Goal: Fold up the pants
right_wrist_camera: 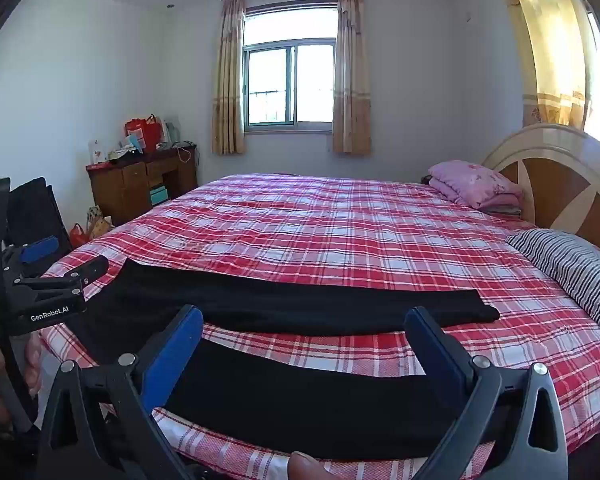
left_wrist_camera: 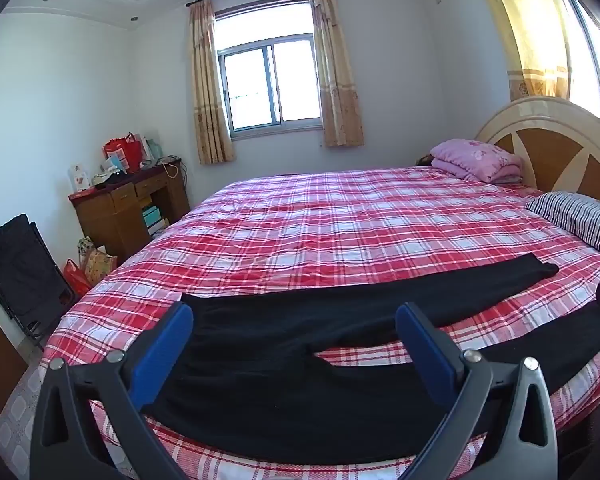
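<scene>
Black pants (left_wrist_camera: 284, 344) lie flat on the red plaid bed (left_wrist_camera: 340, 220), waist at the left, both legs spread apart toward the right. In the right wrist view the far leg (right_wrist_camera: 300, 304) and the near leg (right_wrist_camera: 300, 396) run across the bed's front. My left gripper (left_wrist_camera: 294, 316) is open and empty, above the waist and crotch area. My right gripper (right_wrist_camera: 304, 320) is open and empty, above the near leg. The left gripper also shows at the left of the right wrist view (right_wrist_camera: 66, 258), open.
A striped pillow (right_wrist_camera: 572, 268) and a folded pink quilt (right_wrist_camera: 476, 184) lie by the wooden headboard (right_wrist_camera: 560, 176) at the right. A cluttered brown desk (left_wrist_camera: 128, 204) and a folded black chair (left_wrist_camera: 24, 272) stand at the left. A window (left_wrist_camera: 270, 84) is behind.
</scene>
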`<state>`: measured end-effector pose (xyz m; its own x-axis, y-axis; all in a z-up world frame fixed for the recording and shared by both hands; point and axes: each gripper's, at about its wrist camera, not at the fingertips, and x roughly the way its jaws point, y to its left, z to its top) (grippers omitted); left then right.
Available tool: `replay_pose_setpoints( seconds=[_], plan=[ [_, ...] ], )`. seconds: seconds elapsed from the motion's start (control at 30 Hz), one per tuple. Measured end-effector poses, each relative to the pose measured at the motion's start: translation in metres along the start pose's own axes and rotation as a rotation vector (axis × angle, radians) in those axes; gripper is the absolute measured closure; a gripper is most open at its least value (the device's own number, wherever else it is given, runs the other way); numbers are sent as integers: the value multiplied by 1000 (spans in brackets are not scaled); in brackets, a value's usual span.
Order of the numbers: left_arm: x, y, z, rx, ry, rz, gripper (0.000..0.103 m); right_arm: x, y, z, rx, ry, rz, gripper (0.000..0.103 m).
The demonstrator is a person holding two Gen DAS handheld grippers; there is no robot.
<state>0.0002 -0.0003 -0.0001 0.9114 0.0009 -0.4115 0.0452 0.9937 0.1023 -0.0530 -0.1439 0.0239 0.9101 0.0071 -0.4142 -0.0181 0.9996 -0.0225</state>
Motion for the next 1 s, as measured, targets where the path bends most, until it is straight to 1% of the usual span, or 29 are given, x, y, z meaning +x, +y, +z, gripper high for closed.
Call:
replay_pose_setpoints(
  seconds=[0.13, 0.27, 0.37, 0.53, 0.6, 1.0],
  plan=[
    [0, -2, 0, 4, -14, 8, 0, 1, -1, -1, -1, 5, -4, 1],
    [2, -1, -2, -5, -9, 8, 0, 4, 1, -3, -7, 11, -9, 1],
    [0, 8, 1, -16, -4, -1, 0, -1, 1, -2, -5, 6, -9, 1],
    [2, 8, -1, -9, -2, 3, 0, -7, 5, -4, -5, 6, -13, 1],
    [1, 5, -2, -4, -5, 8, 0, 0, -3, 5, 1, 14, -14, 1],
    [1, 5, -2, -4, -9, 10, 0, 1, 0, 6, -4, 19, -19, 1]
  ],
)
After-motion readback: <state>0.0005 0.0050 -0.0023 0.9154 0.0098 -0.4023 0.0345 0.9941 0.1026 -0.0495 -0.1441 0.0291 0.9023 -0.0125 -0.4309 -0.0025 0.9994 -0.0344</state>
